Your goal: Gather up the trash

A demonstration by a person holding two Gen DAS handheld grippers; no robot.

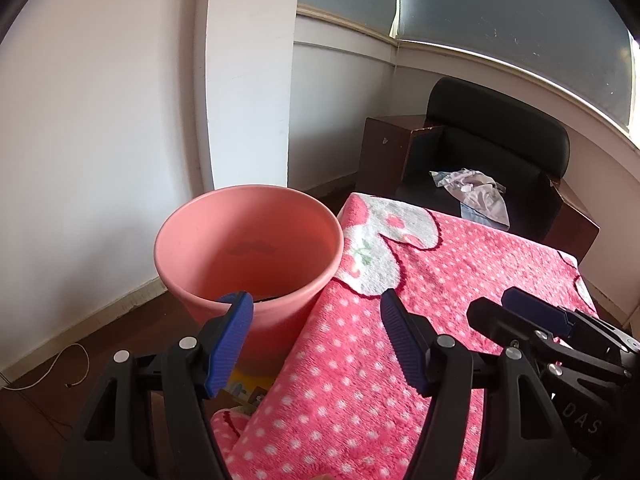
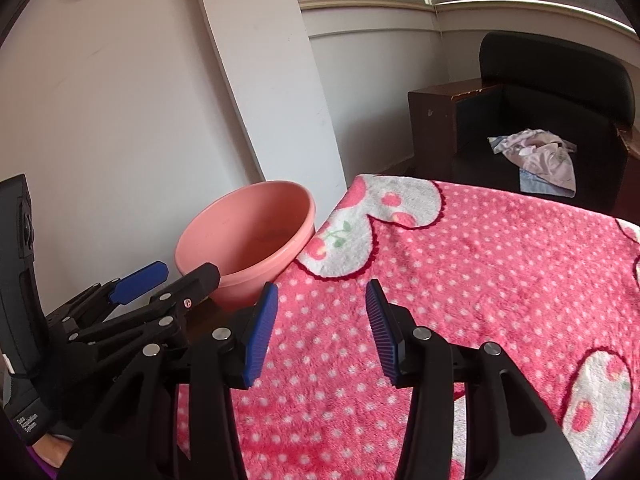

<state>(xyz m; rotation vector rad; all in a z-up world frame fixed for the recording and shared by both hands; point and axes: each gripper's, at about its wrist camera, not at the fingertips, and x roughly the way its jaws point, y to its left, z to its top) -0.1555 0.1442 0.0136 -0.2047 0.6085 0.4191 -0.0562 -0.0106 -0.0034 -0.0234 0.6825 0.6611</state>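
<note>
Each hand-held gripper, left (image 1: 316, 344) and right (image 2: 322, 334), hovers wide and empty over the polka-dot blanket (image 1: 460, 280); next, find trash for the pink bin (image 1: 248, 248) at eleven o'clock.

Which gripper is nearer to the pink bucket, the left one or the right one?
Left. The left gripper hangs open right at the pink bucket, one finger over its rim. The right gripper is open over the blanket, beside the bucket.

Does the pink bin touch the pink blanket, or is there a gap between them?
Touching. In the left wrist view the bin rim meets the blanket edge with no gap visible; the right wrist view shows the same.
</note>
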